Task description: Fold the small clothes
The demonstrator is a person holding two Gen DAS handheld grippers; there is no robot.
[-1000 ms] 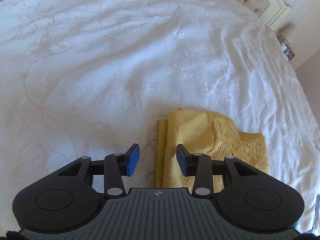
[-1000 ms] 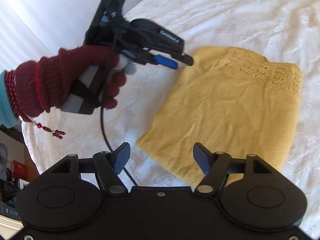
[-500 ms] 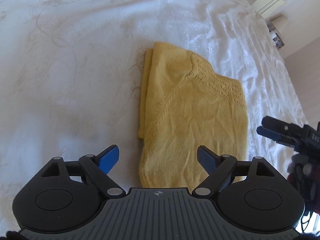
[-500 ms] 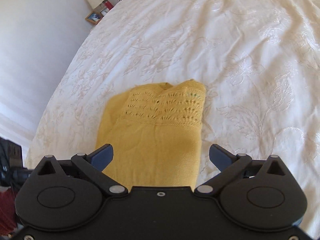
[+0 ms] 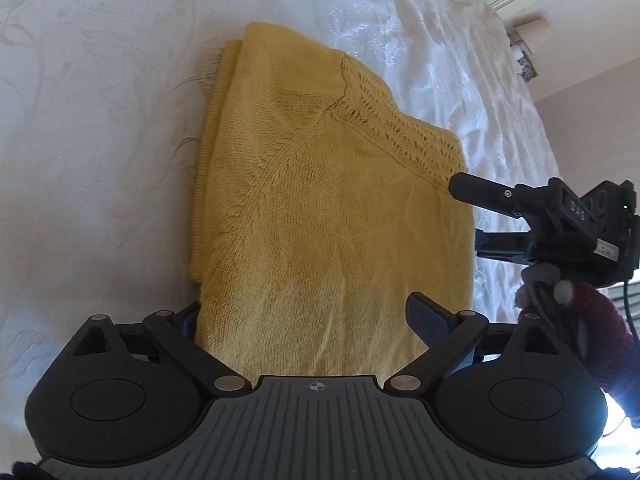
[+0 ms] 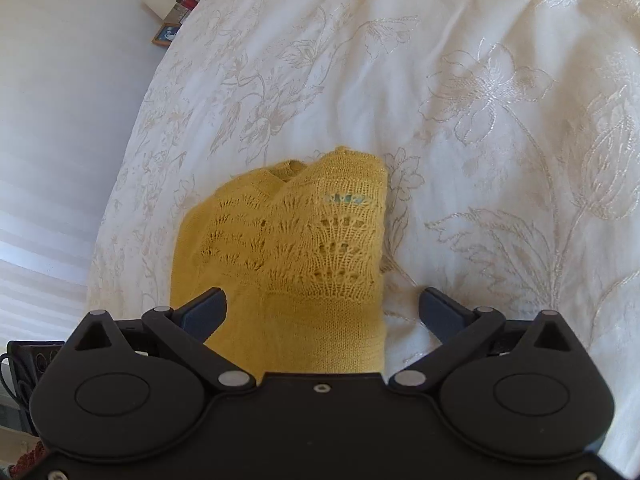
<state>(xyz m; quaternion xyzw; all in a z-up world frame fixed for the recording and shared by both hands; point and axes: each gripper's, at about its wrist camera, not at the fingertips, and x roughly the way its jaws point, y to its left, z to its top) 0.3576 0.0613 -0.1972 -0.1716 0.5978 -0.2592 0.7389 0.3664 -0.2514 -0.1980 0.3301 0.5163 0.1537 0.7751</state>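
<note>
Right in front of my left hand-held gripper [image 5: 316, 316], wide open, the yellow sweater [image 5: 332, 208] stretches away lengthwise on the bed [image 5: 100, 160].

bedspread [image 5: 100, 160]: open all round | obstacle: folded yellow knit [image 5: 328, 208], right gripper [image 5: 476, 216] at its edge

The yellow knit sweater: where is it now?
The yellow knit sweater lies folded on the white bedspread, between the open left gripper and the right gripper.
</note>
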